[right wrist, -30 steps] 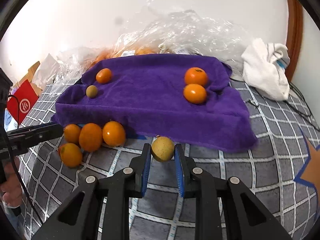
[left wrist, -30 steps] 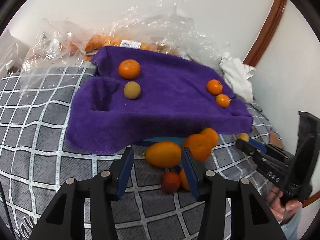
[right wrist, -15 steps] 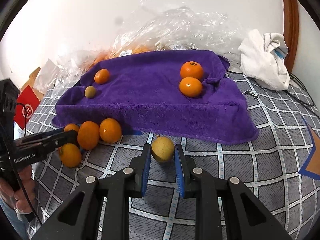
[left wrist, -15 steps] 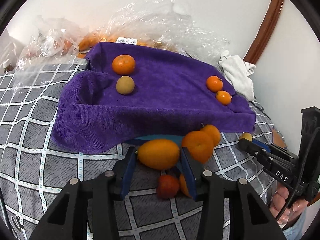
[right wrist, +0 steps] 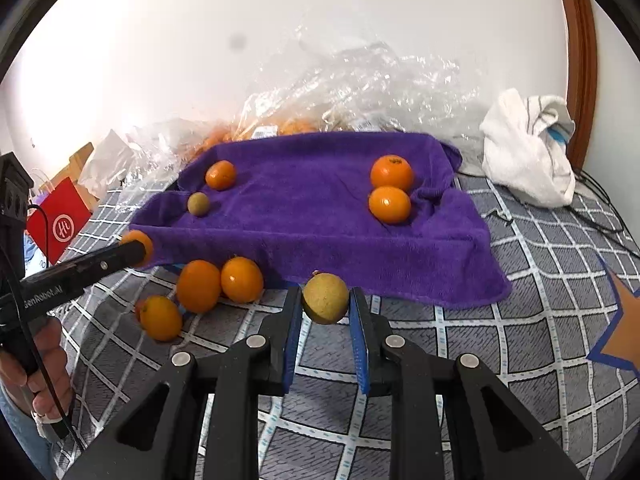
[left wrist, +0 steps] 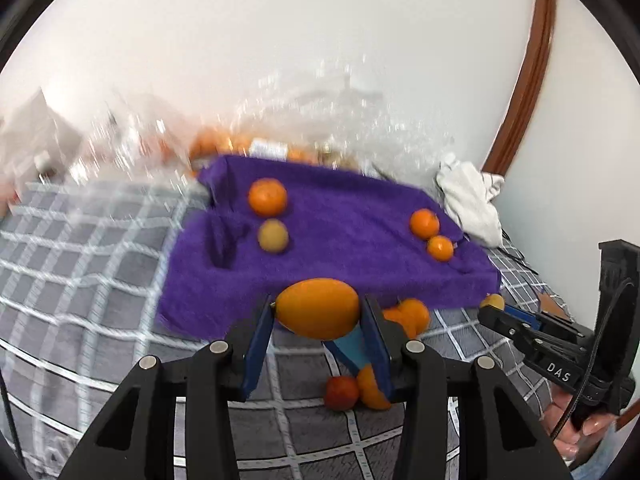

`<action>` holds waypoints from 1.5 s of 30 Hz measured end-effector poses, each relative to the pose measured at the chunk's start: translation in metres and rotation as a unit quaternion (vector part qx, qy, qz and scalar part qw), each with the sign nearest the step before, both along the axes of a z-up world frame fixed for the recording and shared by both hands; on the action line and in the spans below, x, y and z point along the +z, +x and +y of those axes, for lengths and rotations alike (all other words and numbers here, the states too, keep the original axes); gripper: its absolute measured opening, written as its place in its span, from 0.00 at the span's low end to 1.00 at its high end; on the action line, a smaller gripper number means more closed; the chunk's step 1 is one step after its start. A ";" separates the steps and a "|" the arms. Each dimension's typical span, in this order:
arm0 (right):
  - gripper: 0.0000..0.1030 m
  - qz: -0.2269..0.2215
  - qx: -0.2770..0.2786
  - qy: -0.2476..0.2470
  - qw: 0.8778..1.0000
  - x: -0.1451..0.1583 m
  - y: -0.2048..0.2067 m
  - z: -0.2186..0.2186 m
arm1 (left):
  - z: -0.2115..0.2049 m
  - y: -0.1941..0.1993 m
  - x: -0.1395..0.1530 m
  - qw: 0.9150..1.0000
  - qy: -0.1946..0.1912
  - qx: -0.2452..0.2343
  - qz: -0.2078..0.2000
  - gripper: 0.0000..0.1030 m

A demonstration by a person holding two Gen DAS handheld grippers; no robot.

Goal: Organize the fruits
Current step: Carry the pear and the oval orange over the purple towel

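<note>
a: what is the left gripper (left wrist: pixel 318 312) doing?
b: it is clamped on a large oval orange (left wrist: pixel 318 309), blue pads pressed to both ends, and the fruit hangs clear of the checked bedcover (left wrist: pixel 80 280). its jaws have only just drawn in that last bit around the fruit.
a: and the right gripper (right wrist: pixel 325 299)?
b: closed on a small yellow-green fruit (right wrist: pixel 325 298), held just in front of the near edge of the purple towel (right wrist: pixel 304 216).
a: what lies on the towel?
b: in the right wrist view, two oranges (right wrist: pixel 390 188) touching each other on the right side, and on the left a smaller orange (right wrist: pixel 220 175) with a little greenish fruit (right wrist: pixel 198 203) just beside it.
a: anything loose on the bed?
b: yes, three oranges (right wrist: pixel 208 292) by the towel's near left corner, two of them touching, the third a little nearer the camera. a reddish fruit (left wrist: pixel 341 393) shows under the left gripper in the left wrist view.
a: behind the towel?
b: crumpled clear plastic bags (right wrist: pixel 360 88) with more oranges inside, against the white wall. a white cloth (right wrist: pixel 528 148) sits to the right, a red paper bag (right wrist: pixel 60 224) to the left.
a: is the person visible?
b: only a hand (right wrist: pixel 44 364) gripping the left tool's handle.
</note>
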State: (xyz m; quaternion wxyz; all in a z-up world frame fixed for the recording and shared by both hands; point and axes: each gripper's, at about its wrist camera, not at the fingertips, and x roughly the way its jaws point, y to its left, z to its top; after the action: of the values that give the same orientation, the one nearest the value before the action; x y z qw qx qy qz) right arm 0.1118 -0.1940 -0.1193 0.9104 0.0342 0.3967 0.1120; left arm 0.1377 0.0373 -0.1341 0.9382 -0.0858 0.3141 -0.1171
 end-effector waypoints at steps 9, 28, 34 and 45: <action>0.23 -0.041 -0.003 -0.021 0.999 0.053 0.034 0.003 | 0.005 0.022 0.051 1.000 0.017 0.005 -0.021 0.41; 0.23 0.053 0.010 0.022 0.998 -0.021 0.119 0.004 | 0.021 0.109 -0.008 0.998 -0.021 0.033 0.051 0.41; 0.23 0.069 0.012 0.017 0.997 -0.037 0.122 0.004 | 0.017 0.107 -0.017 0.997 -0.034 0.016 0.072 0.41; 0.35 0.046 -0.002 -0.003 0.999 -0.035 0.113 -0.001 | 0.002 0.100 -0.025 0.993 -0.035 0.002 0.110 0.41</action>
State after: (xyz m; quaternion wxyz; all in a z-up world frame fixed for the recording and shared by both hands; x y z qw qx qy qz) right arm 0.2245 -0.1952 -0.1541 0.8915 0.0374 0.4385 0.1072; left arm 0.2377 0.0393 -0.1592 0.8948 -0.1311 0.4107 -0.1158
